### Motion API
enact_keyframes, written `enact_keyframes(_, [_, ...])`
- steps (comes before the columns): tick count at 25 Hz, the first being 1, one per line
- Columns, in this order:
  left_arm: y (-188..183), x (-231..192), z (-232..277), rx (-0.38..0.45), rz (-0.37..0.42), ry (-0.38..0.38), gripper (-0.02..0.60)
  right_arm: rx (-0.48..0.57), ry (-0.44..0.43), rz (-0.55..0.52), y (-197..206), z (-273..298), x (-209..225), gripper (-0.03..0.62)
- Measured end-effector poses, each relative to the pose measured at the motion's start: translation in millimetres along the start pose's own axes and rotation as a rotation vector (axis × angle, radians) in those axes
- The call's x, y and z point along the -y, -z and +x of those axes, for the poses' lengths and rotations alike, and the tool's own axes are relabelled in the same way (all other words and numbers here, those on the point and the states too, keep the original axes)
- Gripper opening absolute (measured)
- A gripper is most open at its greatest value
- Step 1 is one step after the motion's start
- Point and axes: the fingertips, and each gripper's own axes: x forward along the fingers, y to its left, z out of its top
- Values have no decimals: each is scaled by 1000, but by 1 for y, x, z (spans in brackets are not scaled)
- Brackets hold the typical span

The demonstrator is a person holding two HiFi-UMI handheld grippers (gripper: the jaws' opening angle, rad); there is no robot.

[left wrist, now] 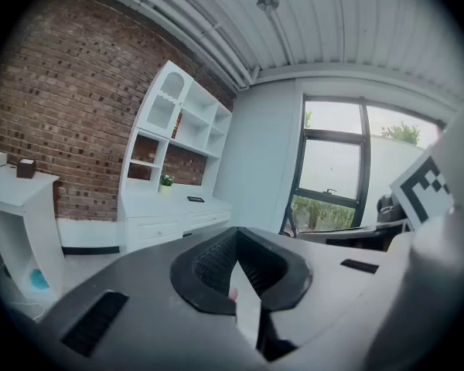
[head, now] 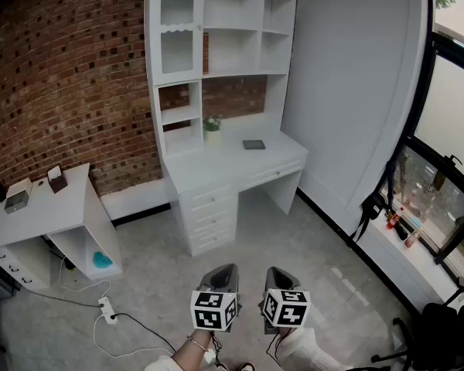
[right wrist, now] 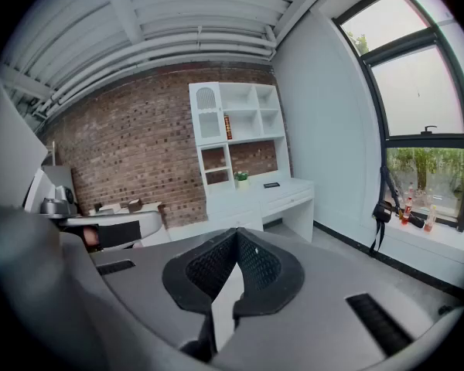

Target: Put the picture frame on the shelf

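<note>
White desk (head: 216, 168) at upper middle of the head view bears a flat dark thing, likely the picture frame (head: 254, 144), below the shelf (head: 232, 74), while the left gripper (head: 221, 272) and right gripper (head: 279, 273) hang at the bottom edge, well apart from it, jaws pressed together on nothing, so the whole task is judged still to be done.

A grey moulded shell is seen on the left gripper (head: 223, 273) and the right gripper (head: 279, 276), and the jaws are lined with black ribbed pads (right wrist: 209, 266). Each is topped by a white cube (head: 213, 310) printed with black square markers. A white sleeve (head: 315, 353) is worn on the right arm, and a thin band (head: 197, 343) on the left wrist
</note>
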Motion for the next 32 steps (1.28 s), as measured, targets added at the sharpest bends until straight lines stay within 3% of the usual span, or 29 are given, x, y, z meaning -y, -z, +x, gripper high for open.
enact_keyframes(23, [0,-52,13,-9,-3,13,6,-28,27,50,14,42,-20,24])
enact_keyframes(32, [-3,-72,50,-22,16,15,6,-35,50,63,7,83,-4,24])
